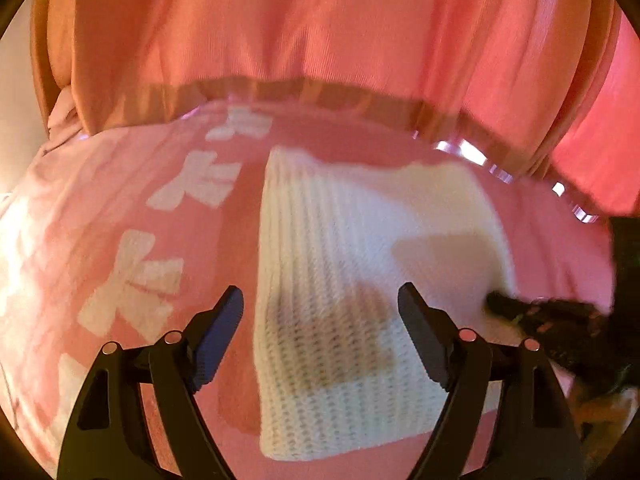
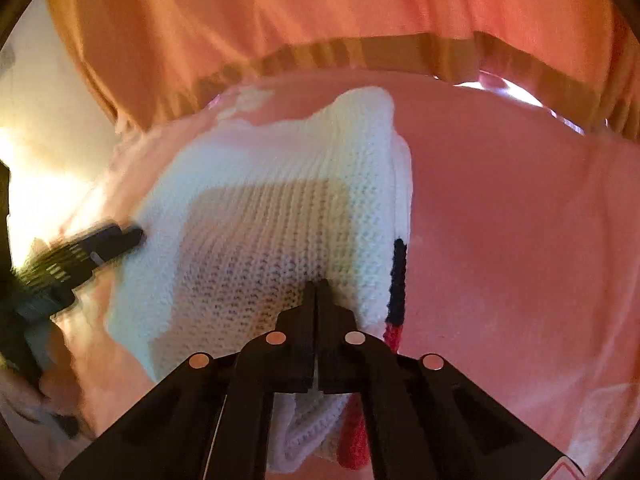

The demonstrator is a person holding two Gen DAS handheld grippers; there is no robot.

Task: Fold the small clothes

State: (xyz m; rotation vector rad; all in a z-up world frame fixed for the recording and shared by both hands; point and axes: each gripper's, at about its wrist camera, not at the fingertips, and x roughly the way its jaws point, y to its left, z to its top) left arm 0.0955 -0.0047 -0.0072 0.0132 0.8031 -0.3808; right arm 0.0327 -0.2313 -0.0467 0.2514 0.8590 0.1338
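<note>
While the white knitted garment [image 1: 340,280] lies folded on the pink-covered tabletop [image 1: 120,200], the left gripper [image 1: 320,304] hovers over it with jaws apart and nothing between them; the right gripper [image 2: 317,286] has its jaws clamped together on the knit's near edge.

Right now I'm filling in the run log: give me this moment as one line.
garment: white knit folded on pink cloth | left gripper: jaws open above knit | right gripper: jaws shut, tips at knit
</note>
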